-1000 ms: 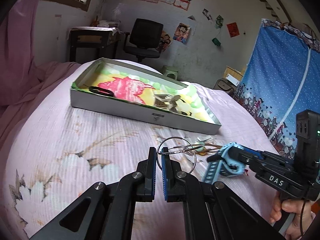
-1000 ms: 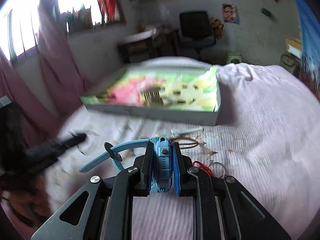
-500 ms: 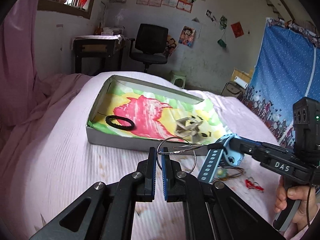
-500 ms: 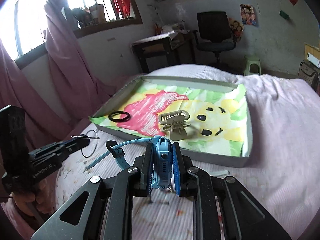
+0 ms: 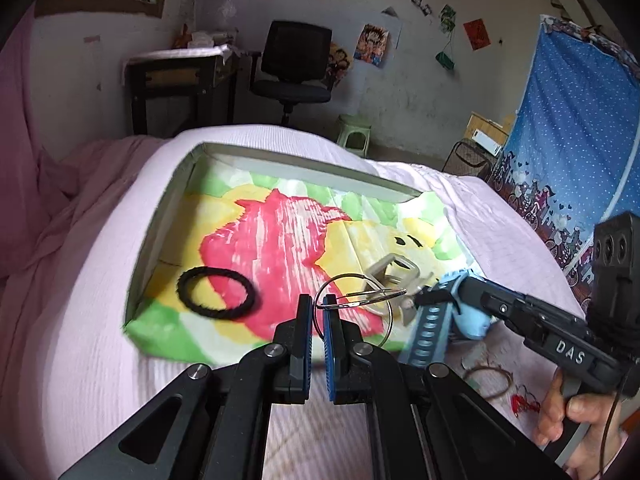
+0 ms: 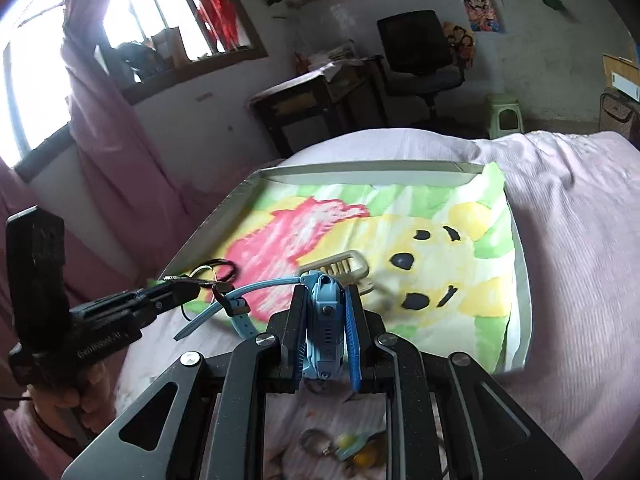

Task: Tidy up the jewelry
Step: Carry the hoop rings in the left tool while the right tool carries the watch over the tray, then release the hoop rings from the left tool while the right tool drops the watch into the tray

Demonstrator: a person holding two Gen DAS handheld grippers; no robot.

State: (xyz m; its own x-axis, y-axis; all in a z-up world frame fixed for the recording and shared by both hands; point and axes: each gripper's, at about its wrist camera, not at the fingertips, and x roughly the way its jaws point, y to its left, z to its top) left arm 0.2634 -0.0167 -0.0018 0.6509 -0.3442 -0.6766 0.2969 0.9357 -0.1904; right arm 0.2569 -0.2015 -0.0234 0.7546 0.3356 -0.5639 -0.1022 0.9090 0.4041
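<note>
left gripper (image 5: pixel 317 312) pinching wire bangle (image 5: pixel 354 308); right gripper (image 6: pixel 325 316) clamping blue watch (image 6: pixel 322 320); both above tray (image 5: pixel 160 240)

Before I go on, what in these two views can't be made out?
- Small jewelry on the bedspread, right wrist view: blurred, partly behind the right gripper's frame.
- Hair claw, right wrist view: lower part hidden by the blue watch.
- Red trinket, left wrist view: too small.

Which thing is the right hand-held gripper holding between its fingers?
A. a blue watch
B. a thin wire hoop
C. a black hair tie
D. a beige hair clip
A: the right hand-held gripper is clamped on the blue watch, its strap trailing left.
</note>
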